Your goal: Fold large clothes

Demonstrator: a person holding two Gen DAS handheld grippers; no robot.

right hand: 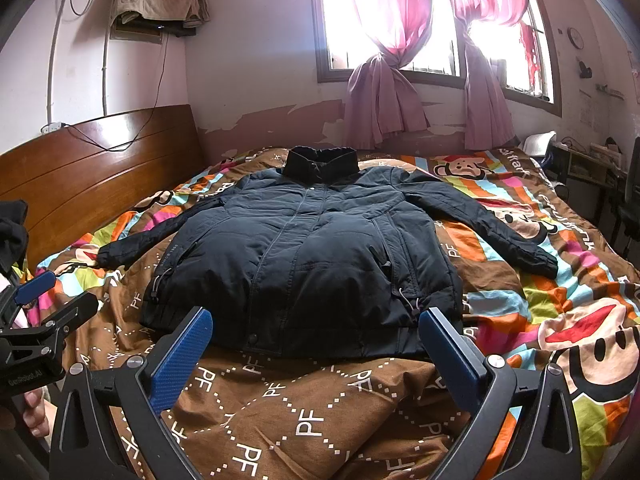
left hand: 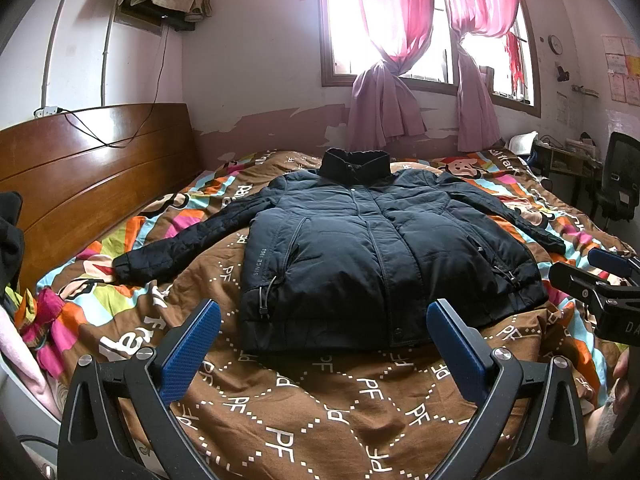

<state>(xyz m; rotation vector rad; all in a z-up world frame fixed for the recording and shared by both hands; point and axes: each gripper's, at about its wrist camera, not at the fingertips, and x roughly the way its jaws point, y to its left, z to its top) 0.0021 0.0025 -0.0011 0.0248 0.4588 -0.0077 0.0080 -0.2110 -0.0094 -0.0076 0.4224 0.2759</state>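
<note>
A dark navy padded jacket [left hand: 360,240] lies flat and zipped on the bed, collar toward the window, both sleeves spread outward; it also shows in the right wrist view [right hand: 304,248]. My left gripper [left hand: 324,320] is open and empty, hovering just before the jacket's hem. My right gripper [right hand: 316,328] is open and empty, also at the hem. The right gripper shows at the right edge of the left wrist view [left hand: 600,280]; the left gripper shows at the left edge of the right wrist view [right hand: 40,312].
The bed carries a brown and multicoloured cartoon quilt [left hand: 320,408]. A wooden headboard [left hand: 88,176] stands at the left. A window with pink curtains [left hand: 400,40] is behind. A desk and black chair [left hand: 616,184] stand at the right.
</note>
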